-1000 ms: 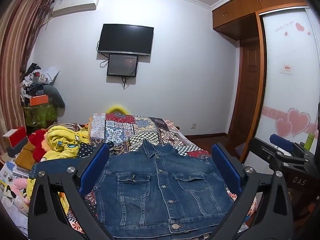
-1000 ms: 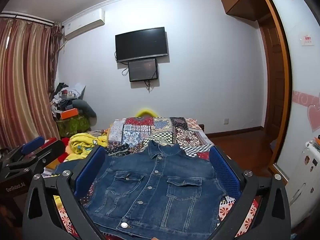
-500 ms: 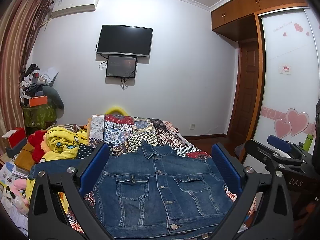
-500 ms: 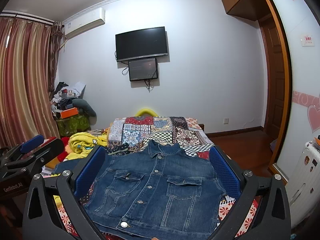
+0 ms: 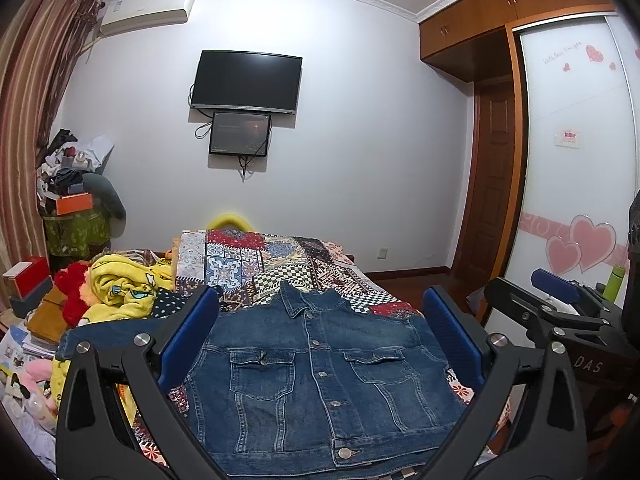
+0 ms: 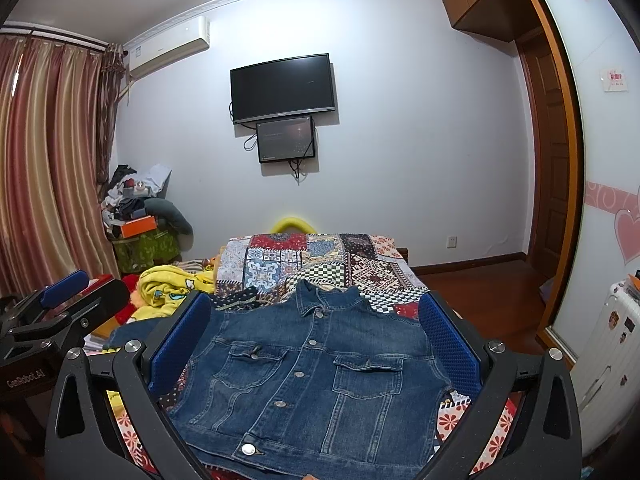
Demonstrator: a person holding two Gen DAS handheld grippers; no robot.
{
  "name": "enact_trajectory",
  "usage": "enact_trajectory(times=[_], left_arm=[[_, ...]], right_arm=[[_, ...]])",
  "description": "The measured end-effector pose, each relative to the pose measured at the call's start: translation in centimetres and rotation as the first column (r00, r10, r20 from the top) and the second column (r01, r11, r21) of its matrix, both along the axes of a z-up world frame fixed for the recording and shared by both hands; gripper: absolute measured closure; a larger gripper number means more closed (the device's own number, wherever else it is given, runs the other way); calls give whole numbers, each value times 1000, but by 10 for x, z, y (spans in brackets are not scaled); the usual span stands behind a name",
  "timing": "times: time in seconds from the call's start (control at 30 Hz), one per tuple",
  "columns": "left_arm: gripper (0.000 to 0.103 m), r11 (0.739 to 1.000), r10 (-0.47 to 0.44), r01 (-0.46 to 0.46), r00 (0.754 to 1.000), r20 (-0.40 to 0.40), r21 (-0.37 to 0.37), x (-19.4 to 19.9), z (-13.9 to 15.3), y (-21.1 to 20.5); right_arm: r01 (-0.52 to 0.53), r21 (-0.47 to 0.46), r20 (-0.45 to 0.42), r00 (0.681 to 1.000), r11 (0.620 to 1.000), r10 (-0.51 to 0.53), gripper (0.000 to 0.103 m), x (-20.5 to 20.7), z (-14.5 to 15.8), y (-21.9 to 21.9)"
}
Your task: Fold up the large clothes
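1. Below both sets of fingers, on the near end of the bed (image 5: 352, 268), lies the denim jacket (image 5: 320, 376), front up and buttoned, with its hem at the near edge and its collar pointing toward the far wall.
2. Its long axis runs straight away from me, from hem to collar, so the side seams lie to my left and right.
3. My left gripper (image 5: 320, 340) is spread wide and holds nothing; in its view the blue pads frame the jacket's chest from above, not touching the cloth.
4. My right gripper (image 6: 316, 340) is likewise wide open and empty, hovering over the same garment a little to the right.
5. One sleeve (image 5: 116, 332) stretches out toward the left edge of the bed, beside the yellow blanket (image 5: 124, 292); the other sleeve I cannot make out.
6. I judge that sleeve is nearer my left fingers, so folding it inward falls to them, while my right takes the right side seam.
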State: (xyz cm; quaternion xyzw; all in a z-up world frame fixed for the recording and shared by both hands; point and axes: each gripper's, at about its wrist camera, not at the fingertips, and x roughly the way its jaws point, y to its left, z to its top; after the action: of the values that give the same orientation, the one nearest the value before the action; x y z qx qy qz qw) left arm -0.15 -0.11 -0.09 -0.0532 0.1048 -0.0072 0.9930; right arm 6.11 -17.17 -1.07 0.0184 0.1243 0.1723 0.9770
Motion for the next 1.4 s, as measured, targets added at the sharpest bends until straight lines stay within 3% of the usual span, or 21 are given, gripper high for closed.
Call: enact_trajectory(times=[1.4], left_arm=[[0, 1000, -6, 5, 1000, -29, -27, 12, -8, 6]], right_arm=[[20, -10, -29, 999, 1000, -20, 0, 10, 1, 1]])
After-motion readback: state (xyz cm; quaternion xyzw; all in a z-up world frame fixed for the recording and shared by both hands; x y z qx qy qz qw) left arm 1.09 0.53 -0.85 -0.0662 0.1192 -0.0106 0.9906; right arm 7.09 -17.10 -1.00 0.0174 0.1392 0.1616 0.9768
